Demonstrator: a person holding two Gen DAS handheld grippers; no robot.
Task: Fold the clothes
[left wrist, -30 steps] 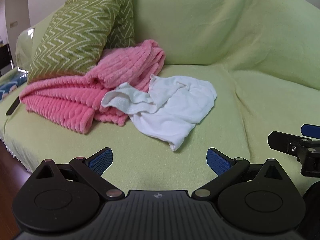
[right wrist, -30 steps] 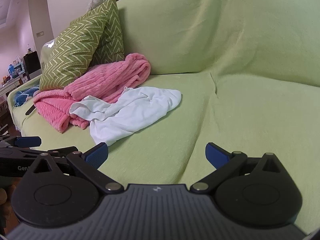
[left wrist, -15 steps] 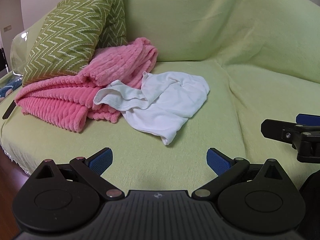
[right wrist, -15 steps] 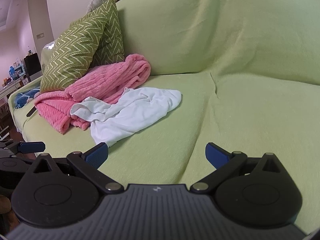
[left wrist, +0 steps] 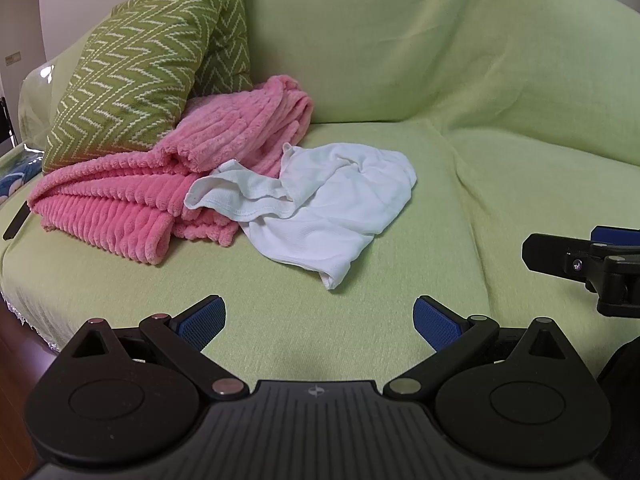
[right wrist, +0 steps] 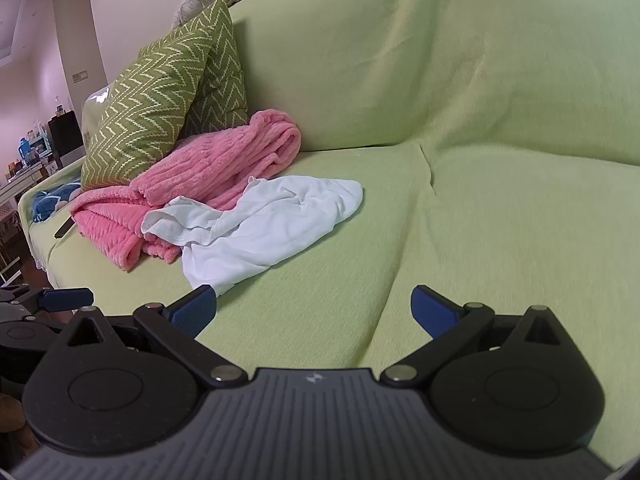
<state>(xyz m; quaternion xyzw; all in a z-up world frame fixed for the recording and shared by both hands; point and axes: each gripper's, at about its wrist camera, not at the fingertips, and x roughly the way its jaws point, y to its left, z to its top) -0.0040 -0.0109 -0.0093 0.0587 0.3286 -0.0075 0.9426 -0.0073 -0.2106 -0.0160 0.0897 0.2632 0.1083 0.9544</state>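
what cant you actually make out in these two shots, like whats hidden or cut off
- White garment: crumpled, so its type and any sleeves cannot be told in either view; its left edge lies on the pink blanket.
- Dark flat object: left wrist view, too small to identify.
- Blue patterned item: right wrist view, mostly hidden behind the sofa arm.
- Right gripper: cut off by the left view's edge.
- Shelf clutter: too small.

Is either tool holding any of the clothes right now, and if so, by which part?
Nothing is held. The left tool and right tool are both open, short of the white garment.
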